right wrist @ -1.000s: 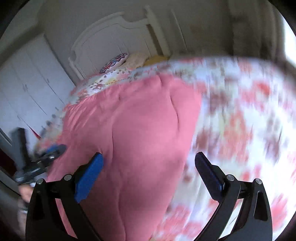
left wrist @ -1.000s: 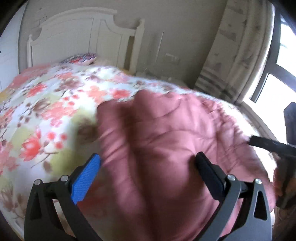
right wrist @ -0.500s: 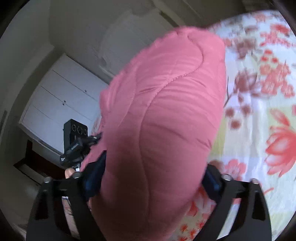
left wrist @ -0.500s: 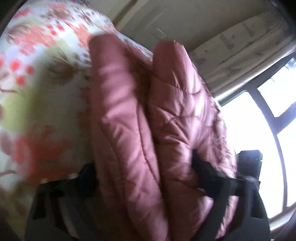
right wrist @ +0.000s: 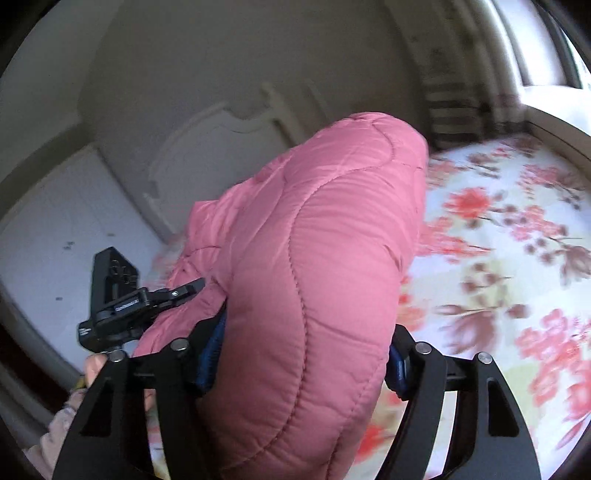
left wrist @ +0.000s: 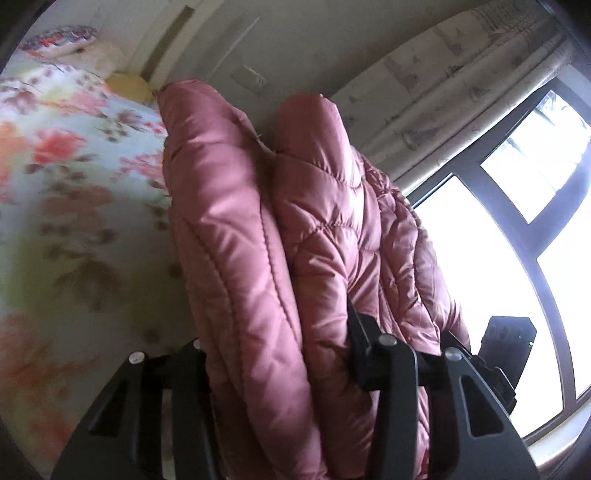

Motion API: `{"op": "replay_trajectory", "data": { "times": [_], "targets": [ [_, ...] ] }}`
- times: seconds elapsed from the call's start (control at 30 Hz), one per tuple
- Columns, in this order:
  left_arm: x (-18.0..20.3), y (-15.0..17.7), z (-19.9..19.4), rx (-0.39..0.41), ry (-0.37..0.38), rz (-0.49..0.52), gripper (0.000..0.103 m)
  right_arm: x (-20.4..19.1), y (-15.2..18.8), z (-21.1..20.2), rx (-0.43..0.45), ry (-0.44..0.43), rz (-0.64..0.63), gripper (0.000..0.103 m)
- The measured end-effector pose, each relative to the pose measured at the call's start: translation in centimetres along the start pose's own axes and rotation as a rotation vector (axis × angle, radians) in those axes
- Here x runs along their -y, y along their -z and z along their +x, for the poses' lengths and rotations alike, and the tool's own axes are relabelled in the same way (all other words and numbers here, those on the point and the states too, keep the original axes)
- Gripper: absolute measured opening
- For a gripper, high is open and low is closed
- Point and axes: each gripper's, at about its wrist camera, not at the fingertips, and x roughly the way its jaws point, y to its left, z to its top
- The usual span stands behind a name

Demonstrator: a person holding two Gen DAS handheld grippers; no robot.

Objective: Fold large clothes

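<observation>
**Pink quilted coat gripped from both sides above a floral bed**

The left gripper is clamped on a thick, doubled fold of the pink quilted coat, its black fingers pressed into the padding on either side. The right gripper is likewise closed around a bulging roll of the same coat, blue pads squeezing the fabric. The coat is held up between the two tools over a bed covered with a floral bedspread. A white headboard stands at the wall, a patterned pillow lies at the bed's head, and pale curtains frame a bright, dark-framed window.
</observation>
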Motion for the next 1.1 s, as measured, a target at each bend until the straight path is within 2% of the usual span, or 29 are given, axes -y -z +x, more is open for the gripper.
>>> {"op": "replay_trajectory", "data": {
  "times": [0.07,0.1,0.13,0.17,0.23,0.27,0.33,0.4,0.5,0.53,0.57,0.63,0.7,0.73,0.8,0.87,0.97,1.03,1.1],
  "targets": [
    [-1.1,0.2,3.1,-0.044,-0.041,-0.034,0.050,2.0,0.7,1.7,-0.047,0.041,0.062,0.082],
    [-2.2,0.6,4.4,-0.049,-0.061,-0.074,0.060,2.5,1.0,1.4,-0.048,0.039,0.087,0.086],
    [-3.4,0.9,5.1,-0.042,-0.036,-0.129,0.065,2.1,1.2,1.0,-0.043,0.059,0.083,0.090],
    [-3.3,0.9,5.1,-0.028,-0.043,-0.121,0.067,1.1,1.1,0.1,-0.019,0.117,0.053,0.091],
    [-2.4,1.0,5.0,-0.040,-0.085,-0.080,0.070,-1.9,1.2,-2.5,0.107,0.254,-0.055,0.093],
    [-2.1,1.0,4.8,-0.039,-0.100,-0.057,0.070,-4.2,1.4,-4.0,0.194,0.278,-0.135,0.093],
    [-1.2,0.9,4.9,-0.031,-0.139,-0.024,0.074,-7.4,1.9,-4.8,0.229,0.255,-0.240,0.093],
    [-1.0,0.9,4.9,-0.023,-0.145,-0.019,0.075,-10.3,2.5,-3.4,0.176,0.268,-0.353,0.093],
    [0.4,0.9,4.4,0.013,-0.220,0.037,0.082,-13.3,5.2,1.4,0.075,0.309,-0.534,0.093],
    [1.3,0.9,3.9,0.029,-0.257,0.063,0.085,-14.3,6.5,2.7,0.046,0.351,-0.589,0.094],
    [1.9,1.2,3.3,0.043,-0.285,0.082,0.085,-15.0,7.8,4.0,0.055,0.410,-0.649,0.094],
    [3.8,0.5,1.4,0.113,-0.378,0.140,0.086,-15.1,8.7,4.8,0.069,0.437,-0.674,0.095],
    [5.6,-0.3,-0.9,0.210,-0.470,0.202,0.090,-14.8,8.1,4.9,0.054,0.425,-0.649,0.095],
    [6.9,-0.9,-1.8,0.261,-0.497,0.241,0.093,-14.9,7.9,5.0,0.049,0.425,-0.652,0.096],
    [9.6,-2.1,-2.5,0.294,-0.479,0.323,0.095,-15.1,8.1,4.7,0.050,0.423,-0.651,0.096],
    [12.3,-3.1,-1.0,0.250,-0.469,0.426,0.097,-15.3,8.5,4.3,0.051,0.420,-0.648,0.096],
    [14.8,-4.2,4.0,0.122,-0.471,0.525,0.097,-15.3,10.3,4.5,0.042,0.411,-0.647,0.096],
    [14.9,-4.8,7.5,0.053,-0.498,0.562,0.097,-15.1,10.0,4.5,0.037,0.403,-0.644,0.096],
    [12.3,-5.3,11.3,-0.012,-0.565,0.527,0.098,-15.1,9.8,4.3,0.038,0.394,-0.659,0.095]
  ]
}}
